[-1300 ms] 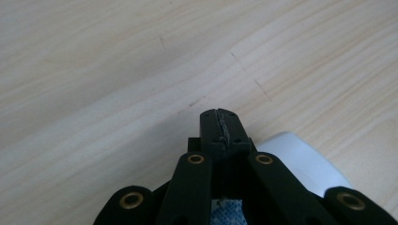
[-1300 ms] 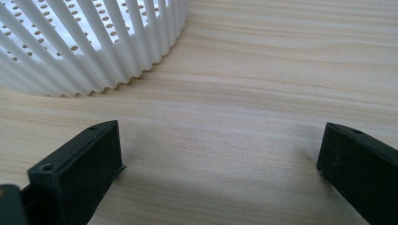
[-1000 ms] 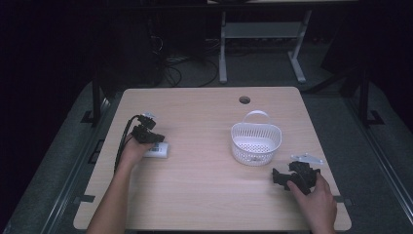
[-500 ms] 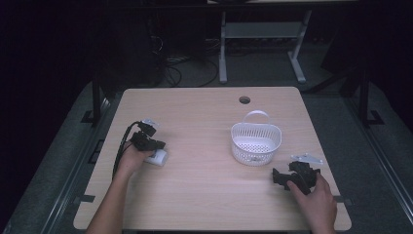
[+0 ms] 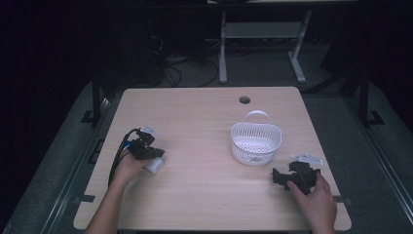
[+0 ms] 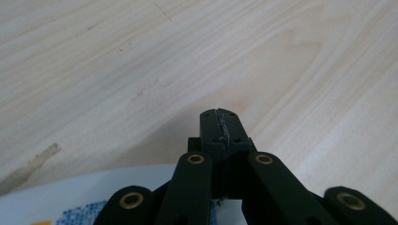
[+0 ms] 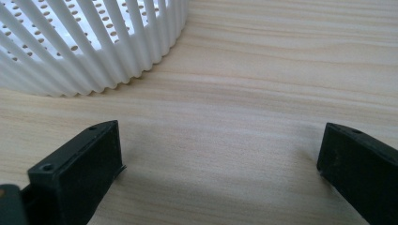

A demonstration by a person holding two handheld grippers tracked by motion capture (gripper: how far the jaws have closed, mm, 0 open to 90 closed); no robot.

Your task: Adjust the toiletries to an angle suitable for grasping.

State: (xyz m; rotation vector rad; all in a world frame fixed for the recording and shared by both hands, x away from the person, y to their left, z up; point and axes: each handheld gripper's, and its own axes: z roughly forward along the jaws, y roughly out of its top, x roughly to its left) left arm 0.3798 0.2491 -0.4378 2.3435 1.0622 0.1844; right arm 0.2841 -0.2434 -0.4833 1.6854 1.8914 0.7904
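Holding my left gripper [image 5: 155, 157] fully closed on nothing, I am nudging a small white packet [image 5: 154, 166] near the table's [image 5: 204, 117] left edge; it looks light, slippery, best pinched along an edge.

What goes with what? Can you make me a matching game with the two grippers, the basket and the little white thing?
Things:
1. left gripper
2. right gripper
3. white plastic slotted basket with a handle
4. small white packet with blue print

States or places:
A. jaws wide apart
B. lying under a gripper near the table's left edge
C. jaws closed together
D. standing right of the table's middle

Pairs: 1-C, 2-A, 3-D, 4-B
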